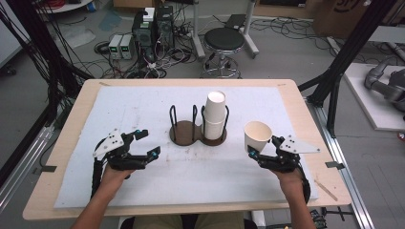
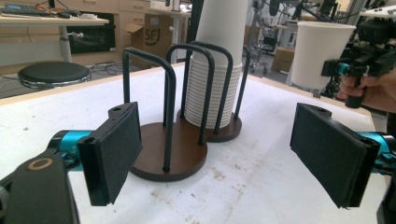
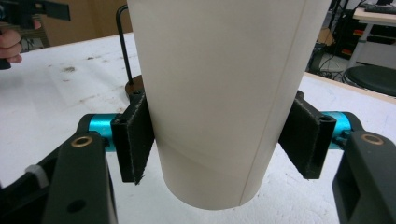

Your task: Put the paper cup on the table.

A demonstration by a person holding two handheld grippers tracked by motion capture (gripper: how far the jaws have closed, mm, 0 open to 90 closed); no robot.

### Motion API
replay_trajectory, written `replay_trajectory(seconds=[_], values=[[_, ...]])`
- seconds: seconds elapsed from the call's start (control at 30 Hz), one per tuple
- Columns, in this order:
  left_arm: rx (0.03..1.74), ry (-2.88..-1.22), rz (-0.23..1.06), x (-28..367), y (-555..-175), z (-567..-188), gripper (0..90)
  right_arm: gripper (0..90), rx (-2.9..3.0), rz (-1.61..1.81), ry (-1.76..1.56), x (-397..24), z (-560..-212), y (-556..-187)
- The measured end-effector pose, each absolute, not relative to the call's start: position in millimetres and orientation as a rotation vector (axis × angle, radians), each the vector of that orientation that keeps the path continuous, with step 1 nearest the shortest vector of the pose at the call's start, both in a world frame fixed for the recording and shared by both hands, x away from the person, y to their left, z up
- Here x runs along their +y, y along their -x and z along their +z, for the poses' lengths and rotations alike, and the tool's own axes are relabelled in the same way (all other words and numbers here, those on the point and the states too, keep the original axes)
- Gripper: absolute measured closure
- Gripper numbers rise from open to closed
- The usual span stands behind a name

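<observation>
While the right hand-held gripper [image 1: 260,151] clamps a single white paper cup [image 1: 257,134] by its sides, its black pads pressed against the cup wall in the right gripper view, the cup sits upright, mouth up, off to the right of the two-slot cup holder [image 1: 197,128] and apart from it. Whether its base rests on the tabletop [image 1: 143,102] or hangs just above it, I cannot tell. The holder's right slot carries a tall stack of nested paper cups [image 1: 215,113] rising above the black wire loops; the left slot [image 1: 183,132] stands empty, its brown round base bare. The left hand-held gripper [image 1: 149,143] rests to the left of the holder with its jaws spread wide and nothing between them, aimed toward the empty slot.

By my reading, one cup has been separated from the stack, and that part is done. What remains is carrying this cup to its place, likely the empty left slot, setting it down and letting go. The left gripper has no part in hand as yet.
</observation>
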State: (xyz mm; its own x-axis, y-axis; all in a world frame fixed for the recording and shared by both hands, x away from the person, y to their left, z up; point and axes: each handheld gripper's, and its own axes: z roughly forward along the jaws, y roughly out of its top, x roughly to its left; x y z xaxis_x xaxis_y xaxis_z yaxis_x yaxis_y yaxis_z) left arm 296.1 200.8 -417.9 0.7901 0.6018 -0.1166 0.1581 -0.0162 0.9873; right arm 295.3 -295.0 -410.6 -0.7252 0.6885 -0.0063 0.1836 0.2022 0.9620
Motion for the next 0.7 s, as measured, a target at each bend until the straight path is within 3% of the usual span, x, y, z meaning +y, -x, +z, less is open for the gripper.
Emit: replay_trajectory(seconds=[0.7], values=[[0.632, -1.581, 0.386, 199, -298, -421, 16.4, 33.2, 1.98, 1.361, -1.108, -298, -432, -346]])
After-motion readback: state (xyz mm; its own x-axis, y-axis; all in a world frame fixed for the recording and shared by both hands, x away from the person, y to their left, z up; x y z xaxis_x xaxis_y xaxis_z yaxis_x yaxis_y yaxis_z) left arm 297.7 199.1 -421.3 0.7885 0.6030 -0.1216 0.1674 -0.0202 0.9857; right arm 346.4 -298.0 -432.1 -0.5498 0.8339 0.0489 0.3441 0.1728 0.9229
